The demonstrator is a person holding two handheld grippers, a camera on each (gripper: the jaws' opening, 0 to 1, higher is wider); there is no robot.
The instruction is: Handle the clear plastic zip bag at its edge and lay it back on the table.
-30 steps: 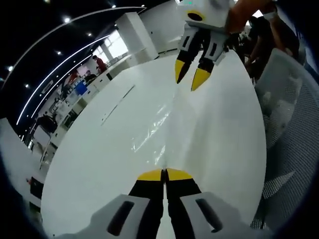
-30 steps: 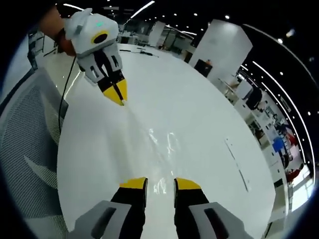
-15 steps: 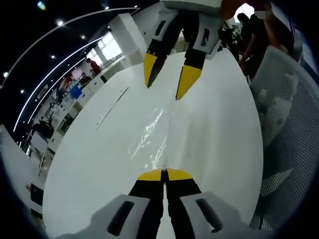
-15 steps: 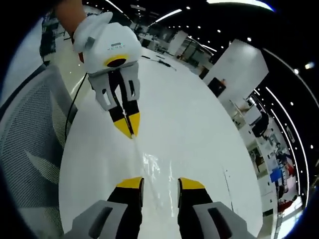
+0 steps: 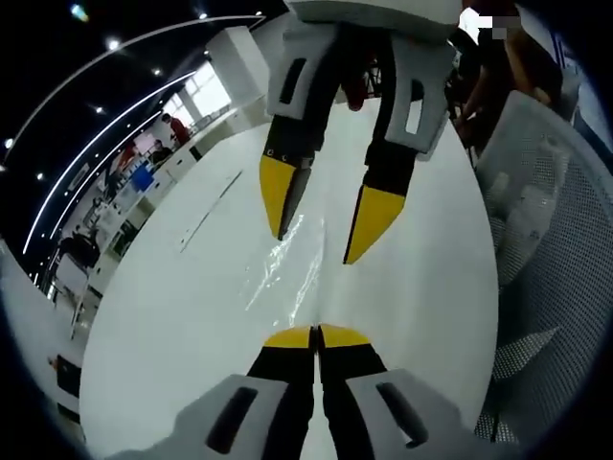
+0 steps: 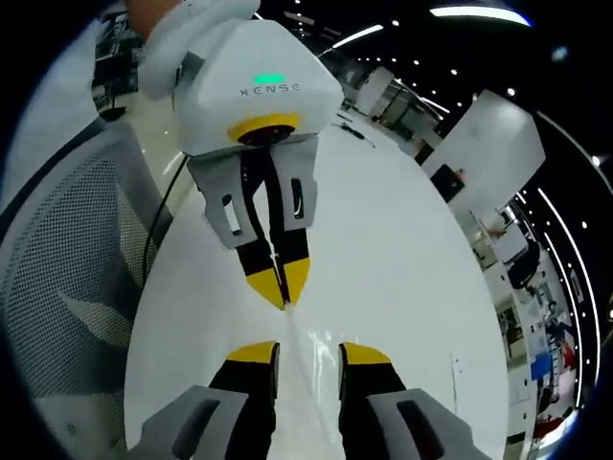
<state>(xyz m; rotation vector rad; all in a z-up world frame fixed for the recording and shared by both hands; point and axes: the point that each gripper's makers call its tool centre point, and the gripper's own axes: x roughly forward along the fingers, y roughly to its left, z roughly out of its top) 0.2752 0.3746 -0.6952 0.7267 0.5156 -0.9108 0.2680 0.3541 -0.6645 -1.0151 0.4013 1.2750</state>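
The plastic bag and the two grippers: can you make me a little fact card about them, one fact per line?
bag: clear zip bag, shiny and crinkled, over the white table
left gripper: shut on the bag's near edge
right gripper: open, tips either side of the bag
facing: grippers point at each other, close
beside table: grey mesh chair

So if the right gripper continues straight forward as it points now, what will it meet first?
Most likely the left gripper, whose shut yellow tips pinch the clear zip bag just ahead of the open right gripper. Depth is unclear; the bag's film between them may come first.
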